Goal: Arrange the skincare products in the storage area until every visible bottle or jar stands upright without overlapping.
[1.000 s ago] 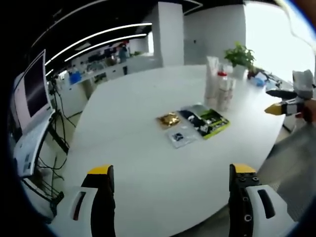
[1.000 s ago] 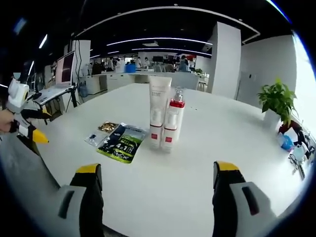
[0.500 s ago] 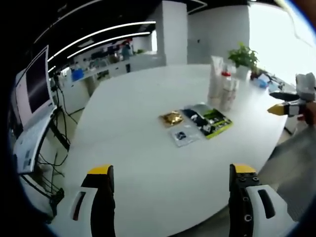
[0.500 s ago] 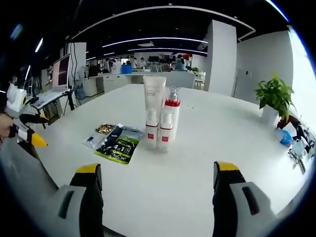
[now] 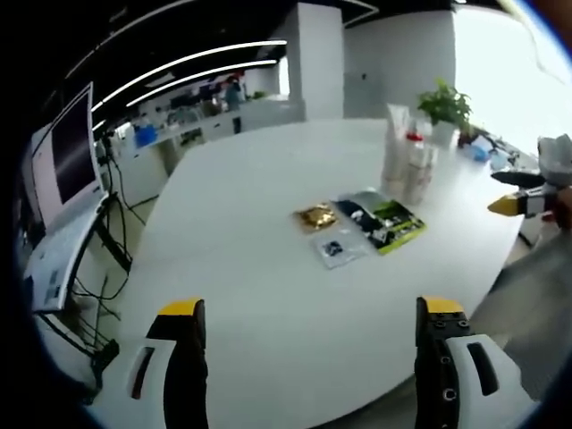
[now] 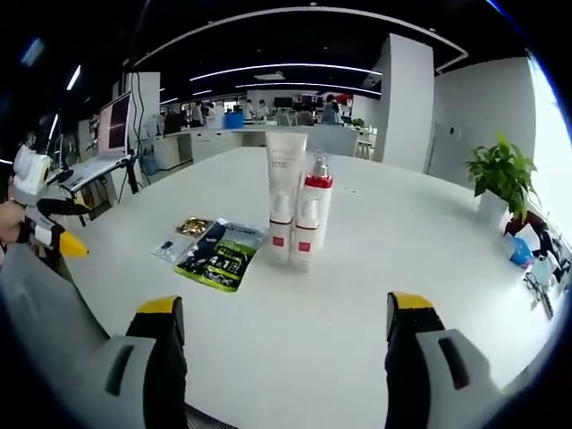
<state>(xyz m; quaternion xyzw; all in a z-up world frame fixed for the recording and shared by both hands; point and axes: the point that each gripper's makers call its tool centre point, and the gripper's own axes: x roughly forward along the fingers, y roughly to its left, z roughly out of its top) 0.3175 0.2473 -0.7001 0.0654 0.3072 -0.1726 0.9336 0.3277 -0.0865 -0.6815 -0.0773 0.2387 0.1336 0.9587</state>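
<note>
surface [image 6: 402,259]: white, large, rounded edge
tube [image 6: 284,192]: white, standing upright on its cap, mid-surface
pump bottle [image 6: 309,219]: white with red bands, upright, touching the tube on the side toward the potted plant [image 6: 498,183]
green-black sachet [image 6: 217,256]: flat, near the tube, on the side away from the plant
gold sachet [image 6: 191,227]: flat, just beyond the green-black one from the tube
small clear packet [image 6: 166,249]: flat, beside the gold sachet
left gripper [image 5: 308,357]: jaws spread wide, empty, above the near surface edge, well apart from the tube
right gripper [image 6: 286,357]: jaws spread wide, empty, facing the tube and bottle
monitor [image 5: 64,165]: off the surface, far side from the plant
</note>
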